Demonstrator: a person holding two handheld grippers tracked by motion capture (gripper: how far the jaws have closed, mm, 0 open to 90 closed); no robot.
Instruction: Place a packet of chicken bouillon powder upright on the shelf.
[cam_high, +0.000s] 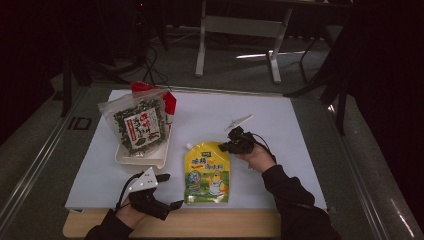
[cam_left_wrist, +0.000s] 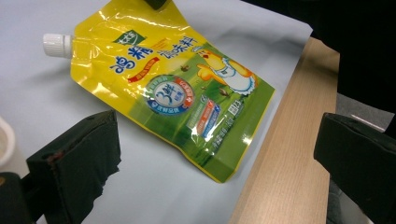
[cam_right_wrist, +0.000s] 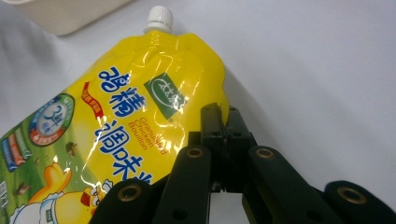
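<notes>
A yellow spouted pouch of chicken bouillon (cam_high: 207, 172) lies flat on the white-covered counter (cam_high: 280, 150), near its front edge, label up. The right gripper (cam_high: 231, 146) has its jaws clenched on the pouch's upper right edge, seemingly ready to lift it. The left gripper (cam_high: 170, 191) waits just beside the pouch, jaws spread wide, holding nothing.

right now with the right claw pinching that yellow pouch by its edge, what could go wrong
1. The right claw is shut on only the top edge of the yellow pouch, beside the white cap; the glossy film could slip out when lifted.
2. Held by one corner, the pouch may swing or sag and brush the tray with the seaweed bag close by.
3. The left claw is open and apart from the pouch, so nothing backs up the grip.
</notes>
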